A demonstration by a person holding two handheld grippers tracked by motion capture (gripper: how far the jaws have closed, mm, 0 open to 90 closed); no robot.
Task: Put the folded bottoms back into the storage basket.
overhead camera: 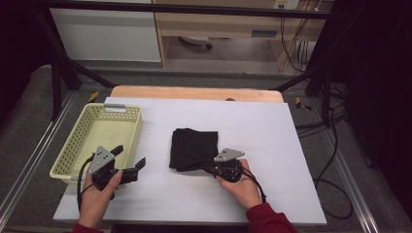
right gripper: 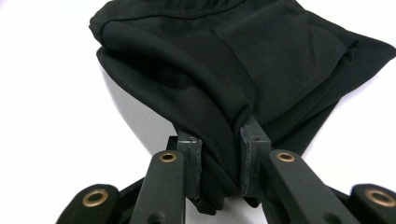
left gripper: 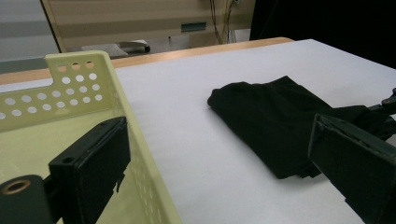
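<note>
A folded black cloth (overhead camera: 193, 148) lies in the middle of the white table top. My right gripper (overhead camera: 215, 166) is at its near right corner, shut on a bunched fold of the black cloth (right gripper: 219, 93) that is squeezed between the two pads. My left gripper (overhead camera: 129, 157) is held at the near right corner of a pale yellow basket (overhead camera: 65, 154), open, with nothing between its jaws. In the left gripper view, one jaw hangs over the basket (left gripper: 74, 88) and the other is in front of the cloth (left gripper: 280, 116).
The white board (overhead camera: 252, 121) rests on a wooden table, with its near edge just below both hands. The perforated basket is at the left edge. A dark frame, cables and floor surround the table.
</note>
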